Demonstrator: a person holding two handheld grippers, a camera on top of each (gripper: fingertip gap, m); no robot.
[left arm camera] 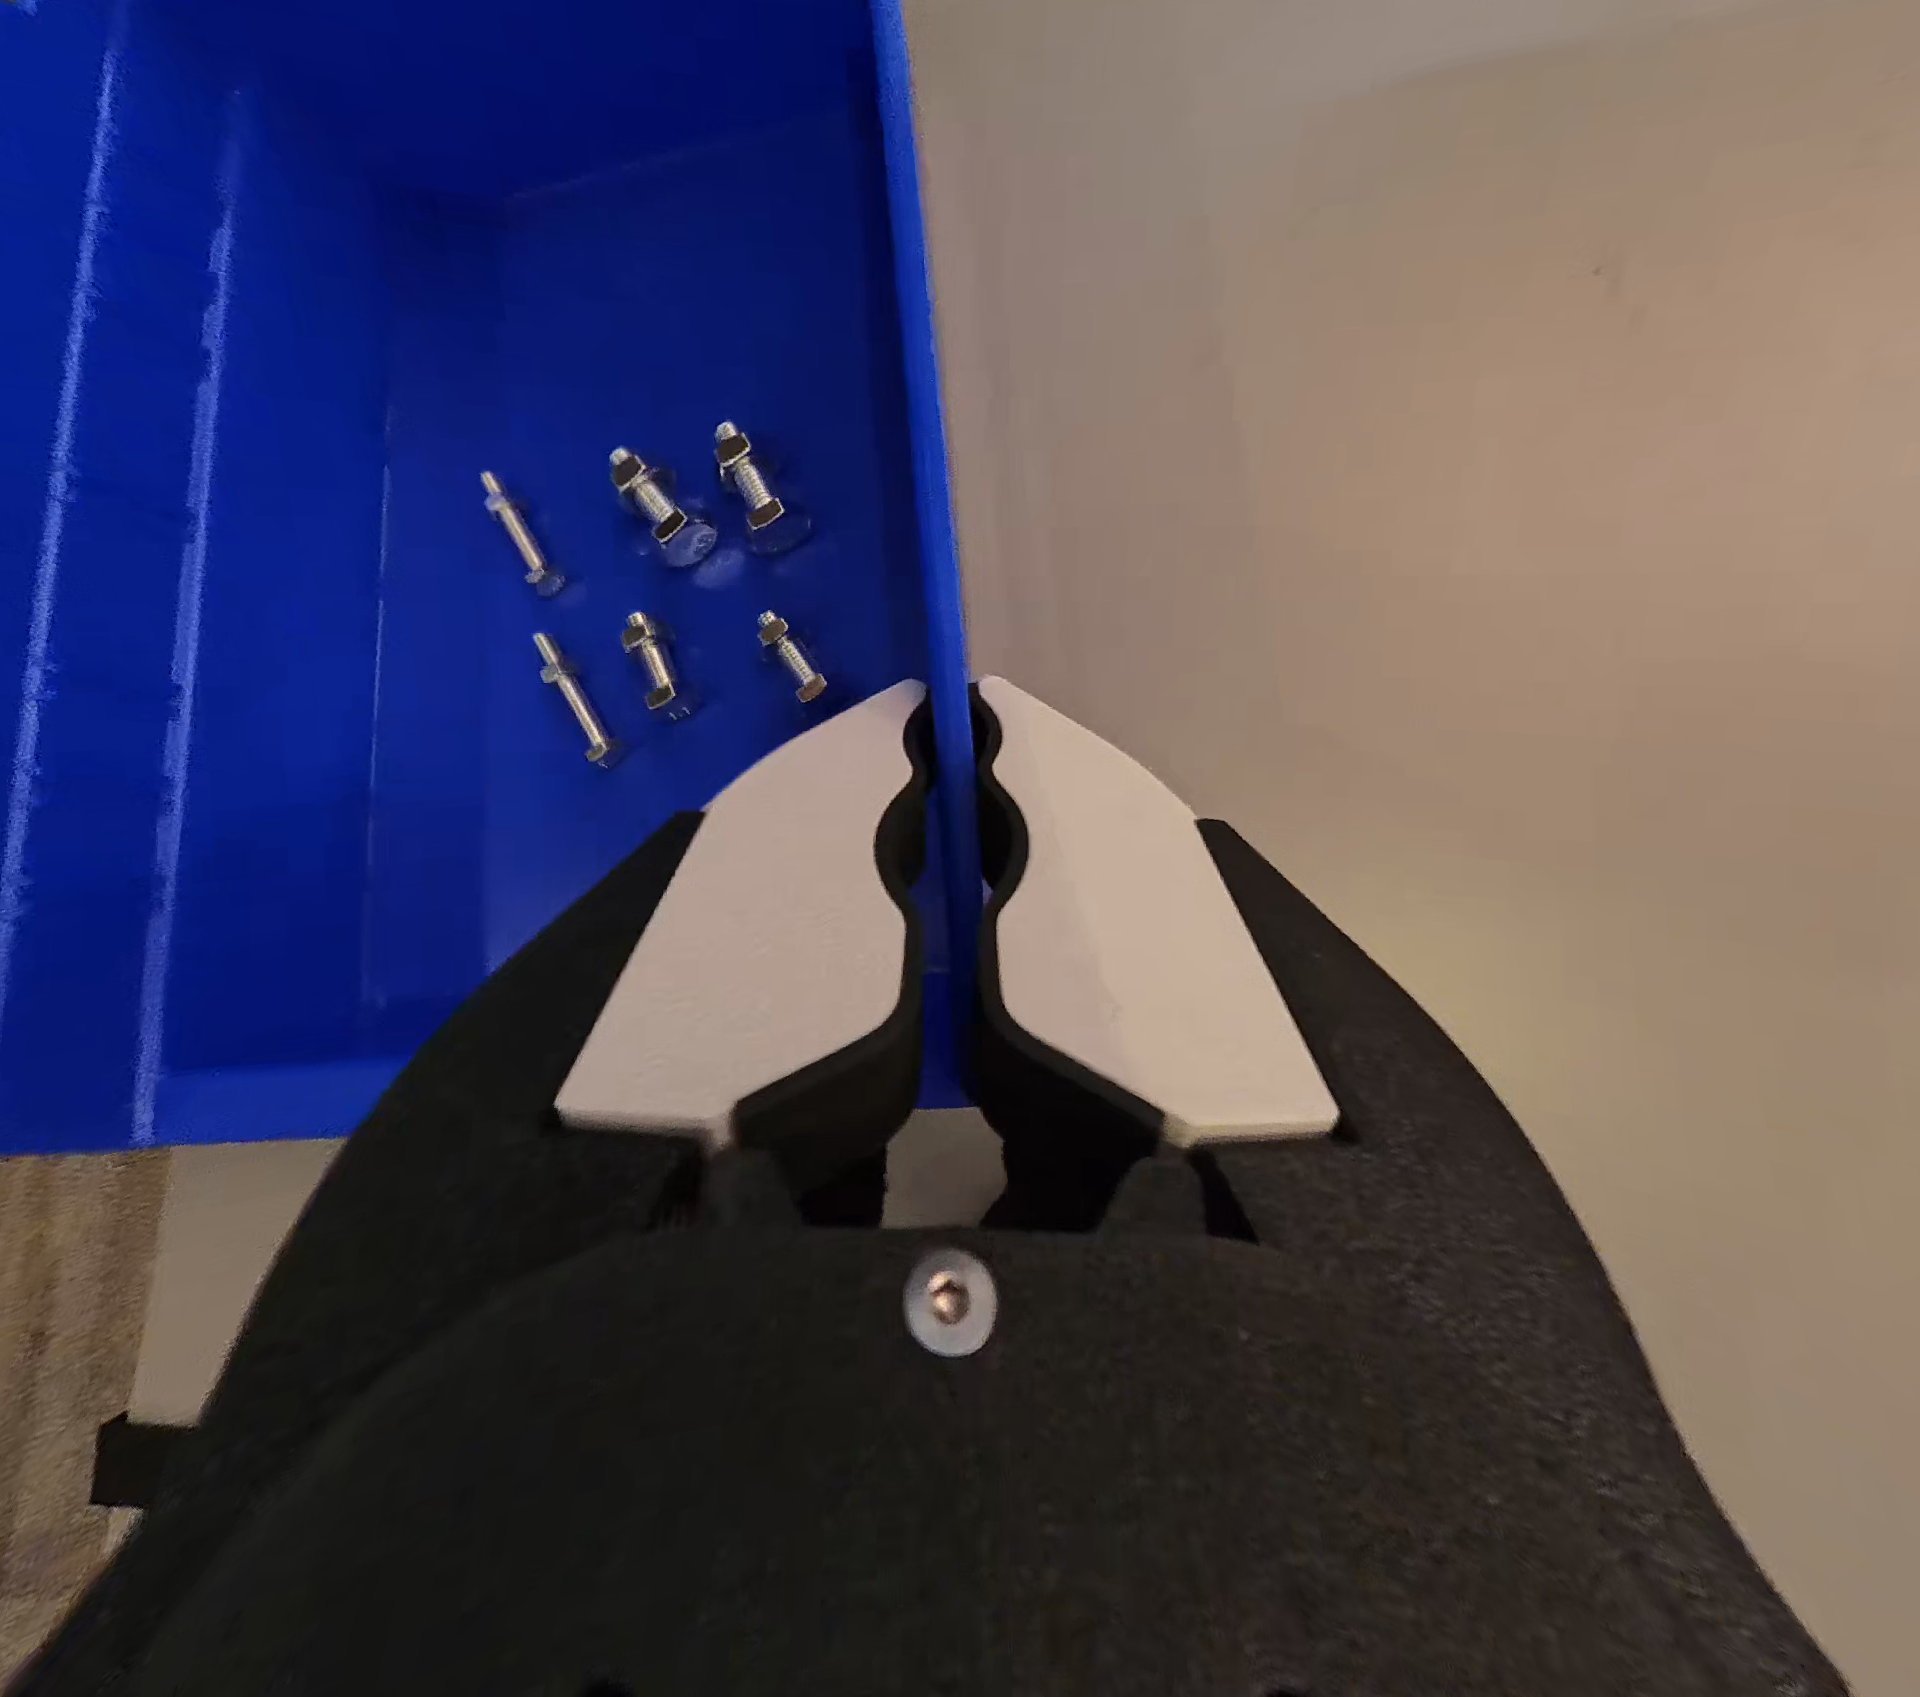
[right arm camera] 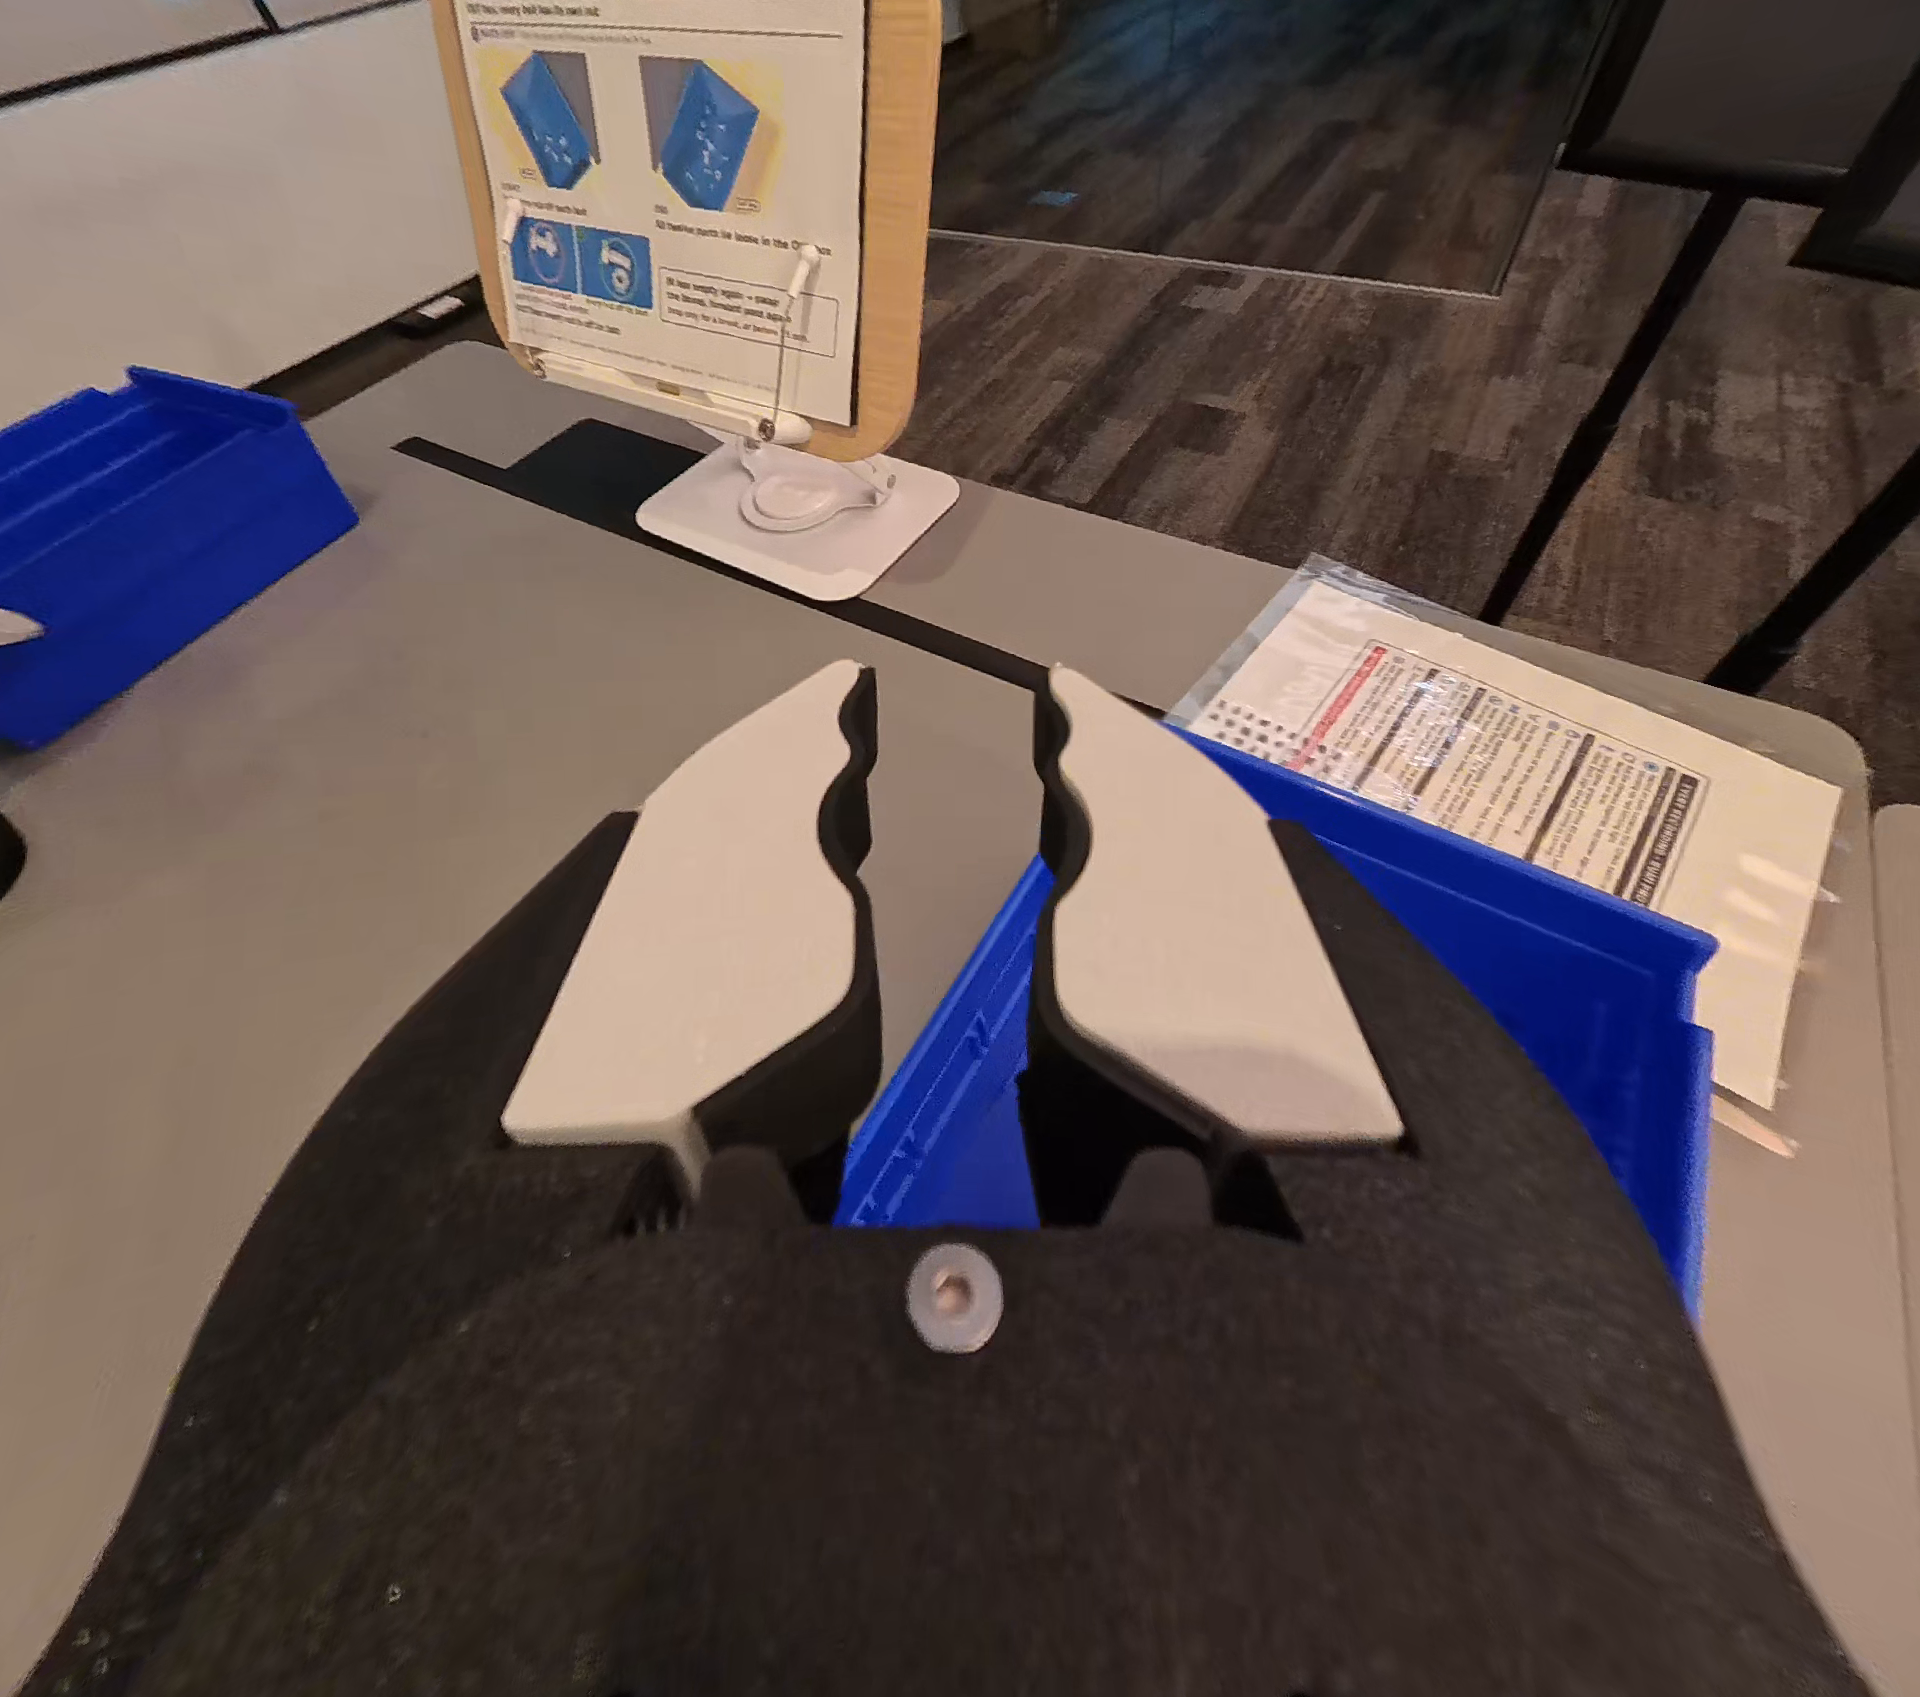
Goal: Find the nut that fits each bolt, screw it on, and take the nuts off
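My left gripper (left arm camera: 951, 691) is shut on the right side wall (left arm camera: 904, 297) of a blue bin; both pads press the thin wall from either side. On the bin's floor lie several silver bolts (left arm camera: 665, 504), each with a nut on it, in two rows. The same bin shows at the far left of the right wrist view (right arm camera: 156, 525). My right gripper (right arm camera: 956, 691) is open with nothing between its tips. It hovers over the left edge of a second blue bin (right arm camera: 1455, 909) on the grey table (right arm camera: 416, 764); the pads do not press on it.
An instruction sheet on a wooden board with a white stand (right arm camera: 675, 89) is at the table's back. A bagged printed sheet (right arm camera: 1507, 764) lies behind the second bin at the right. A black tape line (right arm camera: 935, 639) crosses the table. The table's edge is close behind the stand. One gripper's finger ends stand about 70 cm off the other's.
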